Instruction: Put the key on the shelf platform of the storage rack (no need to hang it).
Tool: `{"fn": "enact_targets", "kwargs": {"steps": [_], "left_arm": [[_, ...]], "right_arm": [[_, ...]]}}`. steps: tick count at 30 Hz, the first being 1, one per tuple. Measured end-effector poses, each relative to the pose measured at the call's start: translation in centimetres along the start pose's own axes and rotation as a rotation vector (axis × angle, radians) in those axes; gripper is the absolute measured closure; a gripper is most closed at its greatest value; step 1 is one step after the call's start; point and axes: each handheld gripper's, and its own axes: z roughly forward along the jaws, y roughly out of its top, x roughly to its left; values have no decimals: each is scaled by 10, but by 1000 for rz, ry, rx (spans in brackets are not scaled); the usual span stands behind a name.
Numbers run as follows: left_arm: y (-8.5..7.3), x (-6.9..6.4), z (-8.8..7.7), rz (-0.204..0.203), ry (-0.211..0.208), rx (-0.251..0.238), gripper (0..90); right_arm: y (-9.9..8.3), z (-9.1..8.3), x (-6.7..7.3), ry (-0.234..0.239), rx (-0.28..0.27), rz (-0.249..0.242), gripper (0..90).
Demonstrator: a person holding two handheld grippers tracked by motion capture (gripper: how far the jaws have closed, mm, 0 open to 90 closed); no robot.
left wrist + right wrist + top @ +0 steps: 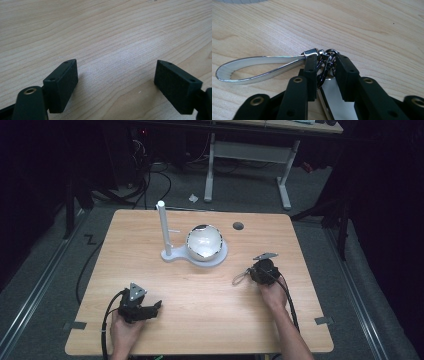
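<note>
A keychain lies on the wooden table [200, 290]: a white strap loop [249, 66], a silver clasp [312, 53] and a dark chain [327, 62] leading to a flat white tag [337, 100]. In the high view the loop [240, 277] pokes out to the left of my right gripper [254, 272]. My right gripper [326, 58] has its two black pads against the chain, just behind the clasp. My left gripper [152, 309] rests low near the table's front left, open. Its jaws [116, 67] stand wide apart over bare wood.
A white stand [175, 255] with an upright post [163, 227] sits at the table's back middle, and a shiny round bowl-like object [204, 242] rests on its base. A small round hole [238, 226] is in the tabletop behind it. Another desk's legs [285, 185] stand beyond.
</note>
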Motion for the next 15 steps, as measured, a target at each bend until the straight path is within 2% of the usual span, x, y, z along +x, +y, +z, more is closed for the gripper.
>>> {"fn": "enact_targets", "kwargs": {"steps": [2,3,8,15], "left_arm": [[0,0,0,0,0,0,197],[0,0,0,0,0,0,198],[0,0,0,1,0,1,198],[0,0,0,0,0,0,198]], "right_arm": [[0,-1,1,-2,-3,-18,802],[0,-1,2,-5,-5,-28,810],[-2,-1,1,8,-20,-15,818],[-4,-9,0,24,-71,-1,822]]}}
